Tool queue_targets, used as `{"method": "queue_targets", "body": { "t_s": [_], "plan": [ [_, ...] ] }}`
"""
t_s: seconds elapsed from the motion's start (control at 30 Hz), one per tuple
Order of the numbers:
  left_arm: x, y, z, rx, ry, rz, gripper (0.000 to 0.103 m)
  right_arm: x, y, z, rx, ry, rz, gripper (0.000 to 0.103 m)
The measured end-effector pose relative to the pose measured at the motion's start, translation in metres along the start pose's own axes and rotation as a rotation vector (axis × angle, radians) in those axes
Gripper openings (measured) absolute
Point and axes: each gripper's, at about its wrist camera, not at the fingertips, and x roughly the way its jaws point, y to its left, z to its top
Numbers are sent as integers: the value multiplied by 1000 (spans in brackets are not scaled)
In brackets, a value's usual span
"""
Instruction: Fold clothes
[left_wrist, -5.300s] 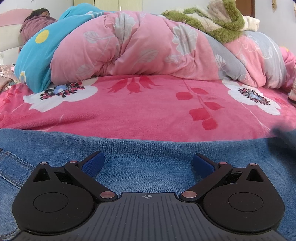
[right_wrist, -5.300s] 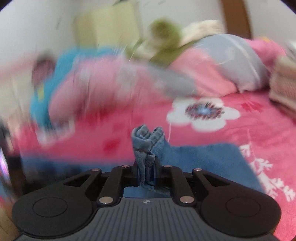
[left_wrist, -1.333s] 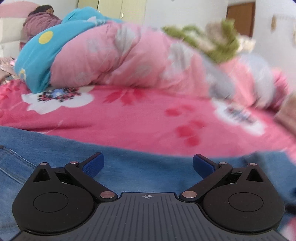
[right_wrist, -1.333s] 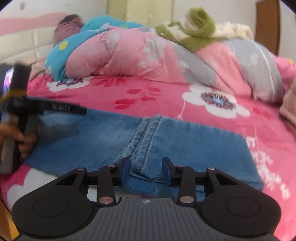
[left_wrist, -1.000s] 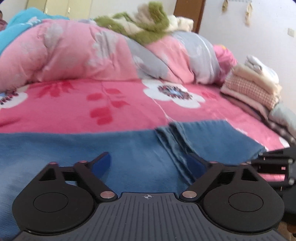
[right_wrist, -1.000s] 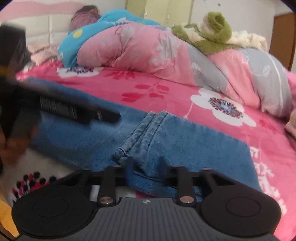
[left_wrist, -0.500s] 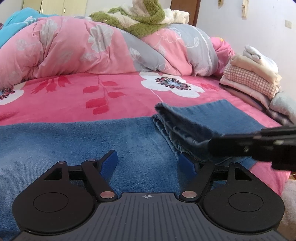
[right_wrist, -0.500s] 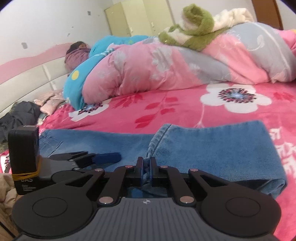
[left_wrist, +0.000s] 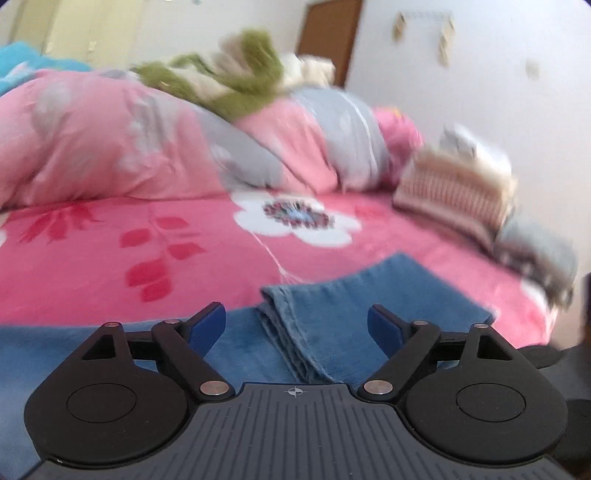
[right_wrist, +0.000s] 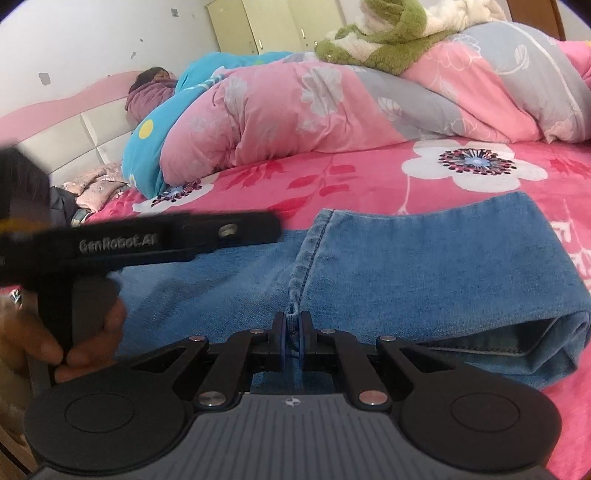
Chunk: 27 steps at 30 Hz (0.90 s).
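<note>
Jeans (right_wrist: 424, 266) lie part-folded on the pink bed (right_wrist: 369, 184). Right gripper (right_wrist: 293, 332) pinches the hem edge; left gripper (left_wrist: 295, 326) is opening, empty. Advice: lift the edges evenly, keep layers aligned.

Left gripper (left_wrist: 295, 326): black, blue pads, jaws wide and opening; nothing pressed between them, denim lying below the gap.
Jeans (left_wrist: 354, 314): blue denim, a folded part with stacked seam edges at 6 o'clock, reaching toward 4 o'clock; a flat layer spreads to 8 o'clock.
Bedsheet (left_wrist: 147, 251): pink, red leaf sprig at 9 o'clock, white flower (left_wrist: 295, 219) at centre.
Quilt (left_wrist: 147, 147): pink and grey, bunched, 10 to 1 o'clock.
Green fuzzy item (left_wrist: 236, 81): on the quilt, 12 o'clock, blurred.
Stack of folded textiles (left_wrist: 465, 184): 3 o'clock, on the sheet, blurred.
Brown door (left_wrist: 328, 37): 1 o'clock.
</note>
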Motion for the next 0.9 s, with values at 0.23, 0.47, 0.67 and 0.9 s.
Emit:
{"method": "queue_targets", "body": {
  "t_s": [0.23,0.47,0.67,0.9],
  "plan": [
    [30,-4,-12,27,124,47,79,-18,-4,-14,19,-49,-2,13],
    [27,-5,-14,26,121,68,79,-88,-53,3,144,-173,-132,13],
    [25,-5,-16,32,114,75,79,-65,-94,10,150,-35,-299,13],
    [25,-5,-18,35,102,75,79,-67,-91,38,72,-20,-365,13]
  ]
}}
